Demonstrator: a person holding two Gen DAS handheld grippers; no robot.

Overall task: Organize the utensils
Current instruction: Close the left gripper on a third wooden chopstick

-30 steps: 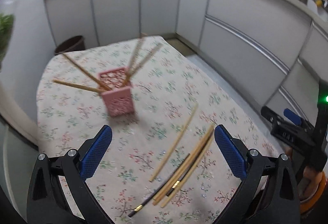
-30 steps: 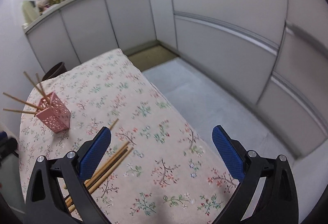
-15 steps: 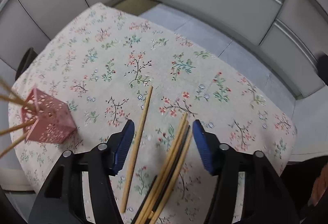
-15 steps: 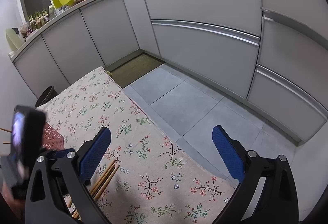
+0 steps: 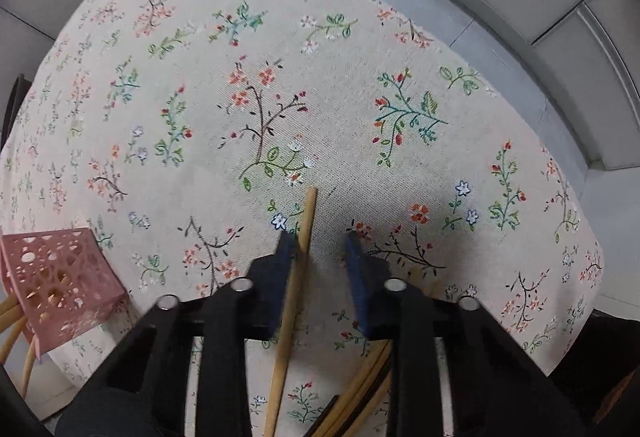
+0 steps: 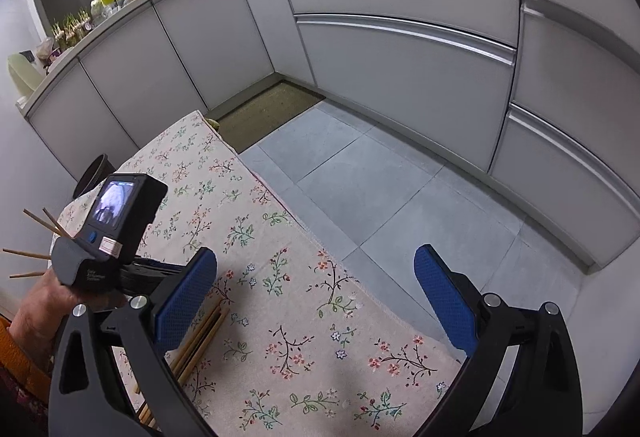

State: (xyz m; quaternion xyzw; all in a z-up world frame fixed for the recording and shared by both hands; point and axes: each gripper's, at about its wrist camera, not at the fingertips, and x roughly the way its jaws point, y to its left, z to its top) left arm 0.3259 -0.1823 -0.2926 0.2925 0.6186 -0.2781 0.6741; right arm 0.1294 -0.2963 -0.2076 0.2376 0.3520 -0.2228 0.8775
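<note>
In the left wrist view my left gripper is down at the floral tablecloth, its jaws narrowed but still apart around a single wooden chopstick that lies against the left pad. Several more chopsticks lie in a bundle under the right finger. The pink perforated holder stands at the left with chopsticks in it. In the right wrist view my right gripper is wide open and empty above the table's near edge, and the bundle shows beside its left finger.
In the right wrist view the left gripper's camera body and the hand holding it sit at the left. The table edge drops to a grey tiled floor. Grey cabinets ring the room.
My left gripper has dropped to the cloth and narrowed its jaws around the single chopstick. The right gripper has lifted and tilted toward the room, staying open.
</note>
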